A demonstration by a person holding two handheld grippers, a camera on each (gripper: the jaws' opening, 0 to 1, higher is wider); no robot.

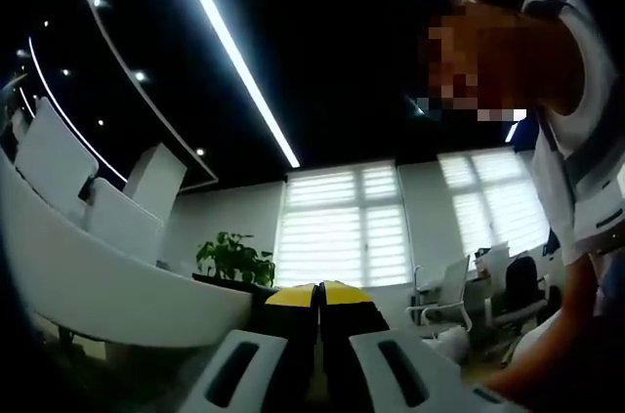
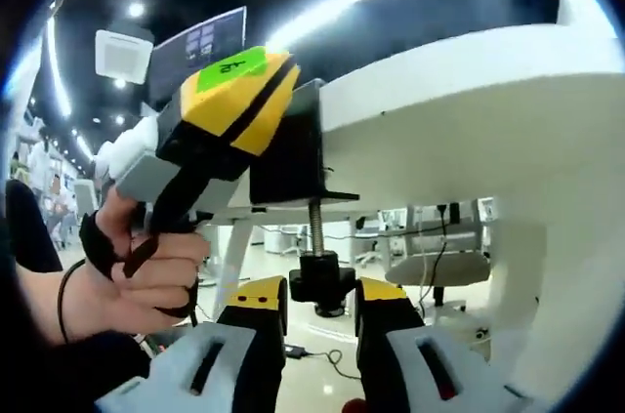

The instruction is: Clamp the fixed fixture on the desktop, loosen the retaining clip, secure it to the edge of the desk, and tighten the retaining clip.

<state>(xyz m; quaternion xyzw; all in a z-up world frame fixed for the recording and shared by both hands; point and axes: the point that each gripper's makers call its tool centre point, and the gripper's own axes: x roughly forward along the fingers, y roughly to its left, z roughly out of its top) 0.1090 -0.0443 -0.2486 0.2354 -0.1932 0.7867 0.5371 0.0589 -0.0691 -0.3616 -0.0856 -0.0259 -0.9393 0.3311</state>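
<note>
Black clamp fixture [image 2: 288,154] gripped the desk edge [image 2: 430,76], its screw [image 2: 316,227] pointing straight down. The knob [image 2: 320,286] sat between the right gripper [image 2: 320,320]'s parted fingers, contact unclear. The left gripper [image 2: 229,105] grasped the fixture.

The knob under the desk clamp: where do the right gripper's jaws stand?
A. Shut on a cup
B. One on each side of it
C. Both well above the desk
B: in the right gripper view the right gripper has one jaw on each side of the black knob below the clamp.
</note>
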